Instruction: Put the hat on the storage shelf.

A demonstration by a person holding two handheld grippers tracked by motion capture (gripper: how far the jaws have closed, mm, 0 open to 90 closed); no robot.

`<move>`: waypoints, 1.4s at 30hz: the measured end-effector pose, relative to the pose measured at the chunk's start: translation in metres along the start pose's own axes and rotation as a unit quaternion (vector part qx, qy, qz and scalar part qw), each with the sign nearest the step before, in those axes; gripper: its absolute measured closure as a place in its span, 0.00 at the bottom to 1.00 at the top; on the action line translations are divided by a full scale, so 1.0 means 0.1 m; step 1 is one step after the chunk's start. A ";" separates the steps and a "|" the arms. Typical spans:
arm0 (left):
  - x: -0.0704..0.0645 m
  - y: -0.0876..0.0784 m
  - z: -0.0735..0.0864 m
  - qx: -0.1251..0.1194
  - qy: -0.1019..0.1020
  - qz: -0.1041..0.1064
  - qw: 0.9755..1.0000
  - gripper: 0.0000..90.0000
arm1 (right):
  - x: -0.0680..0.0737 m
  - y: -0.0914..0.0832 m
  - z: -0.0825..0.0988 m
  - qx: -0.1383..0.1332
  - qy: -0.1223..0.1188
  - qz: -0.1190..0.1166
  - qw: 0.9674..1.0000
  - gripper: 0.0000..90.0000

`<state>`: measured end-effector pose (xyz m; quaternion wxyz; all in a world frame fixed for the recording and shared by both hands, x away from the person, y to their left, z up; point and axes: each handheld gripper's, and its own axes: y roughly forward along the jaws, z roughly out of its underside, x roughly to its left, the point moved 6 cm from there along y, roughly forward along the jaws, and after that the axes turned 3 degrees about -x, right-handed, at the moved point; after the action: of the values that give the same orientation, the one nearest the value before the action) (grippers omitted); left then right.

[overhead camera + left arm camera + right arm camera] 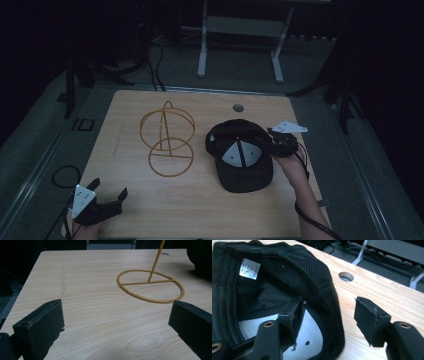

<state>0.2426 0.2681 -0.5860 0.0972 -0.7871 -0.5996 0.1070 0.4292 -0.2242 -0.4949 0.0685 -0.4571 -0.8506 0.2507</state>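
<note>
Right gripper (270, 144) reaching in at 3 o'clock of the table (125, 165), jaws standing part-way apart and straddling the cap's (242, 172) rim: in the right gripper view (325, 320), one jaw sitting inside the upturned cap (274, 285), against the white lining, the other hanging outside over bare wood, clear of the cloth. Not clamping yet; rim lying between the pads, nearer the inner one. No telling whether the inner pad is touching the lining.

Cap lying crown-down, opening facing up, at 4 o'clock from the table's middle, brim pointing toward 6 o'clock, white label (249, 268) showing on the inner band. Sitting just beside the gripper, at its 9 o'clock in the high view, with the hand (292, 167) coming up from 5 o'clock.

Further out, a wire stand (167, 137) standing upright near the middle of the table, at 9 o'clock of the cap and apart from it, ring base flat on the wood (150, 286). A cable hole (238, 107) sitting at 12 o'clock of the cap, near the far edge.

Left gripper (107, 192) resting at 7 o'clock of the table, jaws spread wide over bare wood, gripping nothing, well apart from the cap and short of the stand's base.
</note>
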 end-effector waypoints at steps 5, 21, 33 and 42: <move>-0.03 0.01 0.00 0.003 0.008 0.002 1.000 0.00 | 0.01 0.12 0.00 0.019 -0.007 0.004 1.000 0.49; -0.01 0.01 0.01 0.005 0.003 0.003 1.000 0.00 | 0.06 0.28 0.04 0.057 -0.035 0.041 0.997 0.98; -0.03 0.01 0.01 0.008 0.011 0.005 1.000 0.00 | 0.13 0.06 -0.21 0.001 0.018 -0.003 1.000 0.99; -0.08 0.02 0.00 -0.001 0.006 0.017 1.000 0.00 | 0.16 -0.24 -0.48 -0.048 0.016 -0.020 0.999 0.99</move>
<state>0.2419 0.2598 -0.5860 0.0984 -0.7981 -0.5853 0.1037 0.4189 -0.2046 -0.4433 0.0652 -0.4472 -0.8691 0.2010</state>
